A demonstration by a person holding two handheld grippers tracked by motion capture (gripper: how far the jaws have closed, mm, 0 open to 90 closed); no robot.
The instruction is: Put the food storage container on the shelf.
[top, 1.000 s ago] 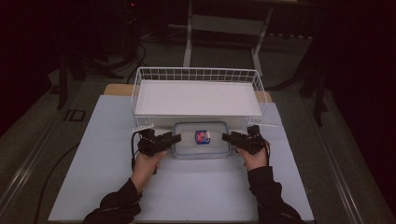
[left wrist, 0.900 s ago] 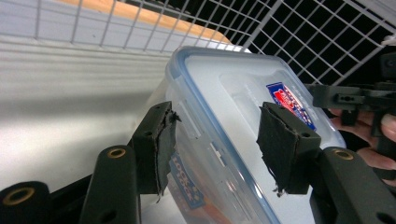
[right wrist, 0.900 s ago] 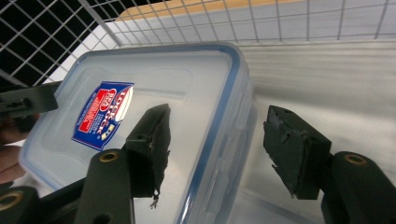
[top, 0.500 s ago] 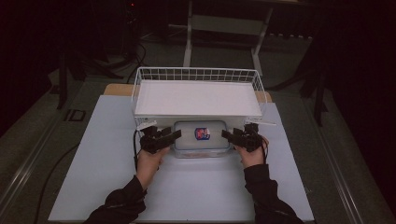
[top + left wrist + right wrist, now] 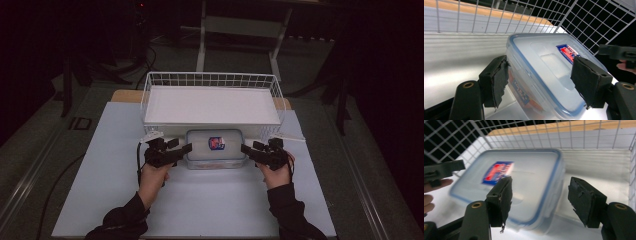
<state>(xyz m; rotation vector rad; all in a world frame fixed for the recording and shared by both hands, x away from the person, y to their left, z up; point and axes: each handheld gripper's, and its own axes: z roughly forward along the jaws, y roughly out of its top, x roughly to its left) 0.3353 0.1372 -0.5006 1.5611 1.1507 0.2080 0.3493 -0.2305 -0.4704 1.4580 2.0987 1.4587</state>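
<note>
Evidently the lidded container [image 5: 215, 148] lies long axis left-right between both hands, equally near; left gripper [image 5: 182, 149] and right gripper [image 5: 246, 148] straddle its ends, jaws spread, unclenched.

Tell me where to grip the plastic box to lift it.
Take the box by its two short ends, one gripper from each side. It lies flat, long side against the wire basket, so the ends are free. The left gripper and right gripper already flank them, open.
</note>
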